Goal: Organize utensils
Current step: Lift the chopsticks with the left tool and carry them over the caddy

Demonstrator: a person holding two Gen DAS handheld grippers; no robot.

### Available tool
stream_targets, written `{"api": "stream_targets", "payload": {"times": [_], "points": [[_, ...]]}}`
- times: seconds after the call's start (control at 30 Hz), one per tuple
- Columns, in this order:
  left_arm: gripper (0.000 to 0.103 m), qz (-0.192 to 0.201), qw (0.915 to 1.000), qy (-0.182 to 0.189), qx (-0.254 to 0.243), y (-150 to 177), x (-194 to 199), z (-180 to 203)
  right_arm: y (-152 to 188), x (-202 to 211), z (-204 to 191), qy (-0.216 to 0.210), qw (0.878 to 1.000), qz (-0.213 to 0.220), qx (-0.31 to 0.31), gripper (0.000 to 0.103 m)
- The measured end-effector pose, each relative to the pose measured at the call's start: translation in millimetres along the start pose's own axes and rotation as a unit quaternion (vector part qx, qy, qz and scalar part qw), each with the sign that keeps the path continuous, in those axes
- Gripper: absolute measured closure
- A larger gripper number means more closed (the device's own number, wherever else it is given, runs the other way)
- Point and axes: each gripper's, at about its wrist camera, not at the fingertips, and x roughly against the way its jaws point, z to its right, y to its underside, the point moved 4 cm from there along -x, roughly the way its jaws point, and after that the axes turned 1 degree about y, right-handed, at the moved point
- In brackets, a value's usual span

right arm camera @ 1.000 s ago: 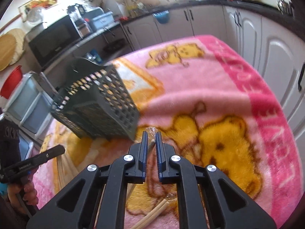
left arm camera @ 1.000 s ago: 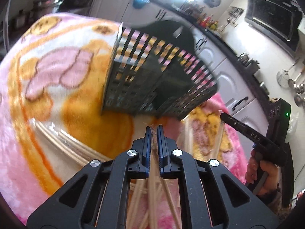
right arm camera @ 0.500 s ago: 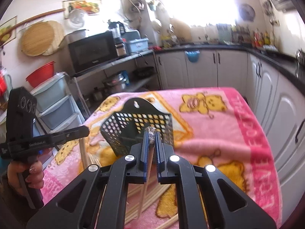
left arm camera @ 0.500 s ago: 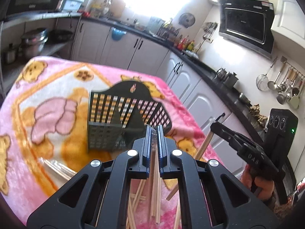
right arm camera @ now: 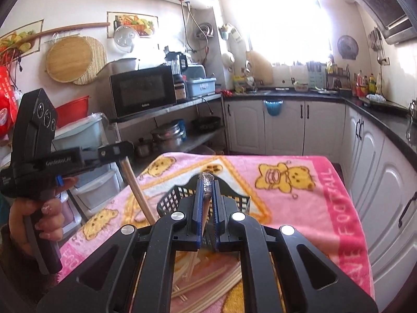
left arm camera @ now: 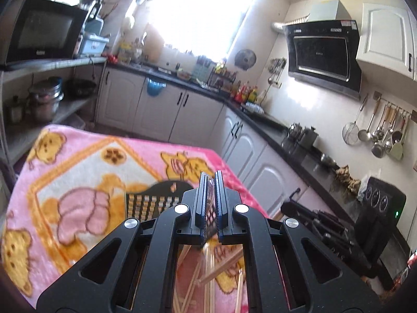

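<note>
Left gripper (left arm camera: 211, 182) at lower centre of the left wrist view, jaws pressed almost together, pinching a pair of wooden chopsticks (right arm camera: 136, 190) with a clear wrapper at the top end. In the right wrist view, seen at left, held by a hand (right arm camera: 39, 221), the sticks hanging down and slanting toward the lower centre. Right gripper (right arm camera: 206, 182) at lower centre of its own view, jaws also nearly closed, pinching another wrapped chopstick (right arm camera: 206, 200) that hangs down between the fingers. Seen again at lower right of the left wrist view, dark and partly blurred.

Black slotted utensil basket (right arm camera: 172, 198) just behind both grippers, lying on the pink blanket (right arm camera: 299, 208); partly hidden by the fingers. More loose chopsticks (left arm camera: 208, 274) scattered on the blanket at the bottom of both frames, under the gripper bodies.

Pink blanket with yellow bear pictures covering the table. Around it a kitchen: white cabinets (left arm camera: 161, 112) with dark counter, bright window at top centre, microwave (right arm camera: 143, 94) on a shelf, range hood (left arm camera: 323, 52) at upper right, ladles (left arm camera: 380, 135) hanging on the right wall.
</note>
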Motion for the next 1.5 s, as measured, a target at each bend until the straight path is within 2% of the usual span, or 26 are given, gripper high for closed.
{"api": "stream_targets", "payload": {"times": [0.33, 0.5, 0.73, 0.97, 1.17, 1.5], "points": [[0.1, 0.065, 0.9978, -0.006, -0.007, -50, 16, 1, -40, 4, -1, 0.004, 0.999, 0.049, 0.003, 0.096], [0.1, 0.094, 0.9953, -0.021, -0.01, -70, 22, -2, -61, 6, 9, 0.023, 0.996, 0.083, 0.0, 0.096], [0.1, 0.11, 0.9932, -0.036, -0.006, -88, 21, -12, -79, -4, 27, 0.057, 0.993, 0.107, 0.005, 0.096], [0.1, 0.11, 0.992, -0.062, -0.005, -79, 5, -26, -67, -24, 43, 0.071, 0.992, 0.103, -0.011, 0.096], [0.1, 0.093, 0.9941, -0.054, 0.017, -62, -17, -44, -46, -41, 49, 0.088, 0.992, 0.088, -0.011, 0.096], [0.1, 0.06, 0.9965, -0.041, 0.041, -25, -45, -62, -23, -63, 54, 0.088, 0.993, 0.07, -0.034, 0.095]]}}
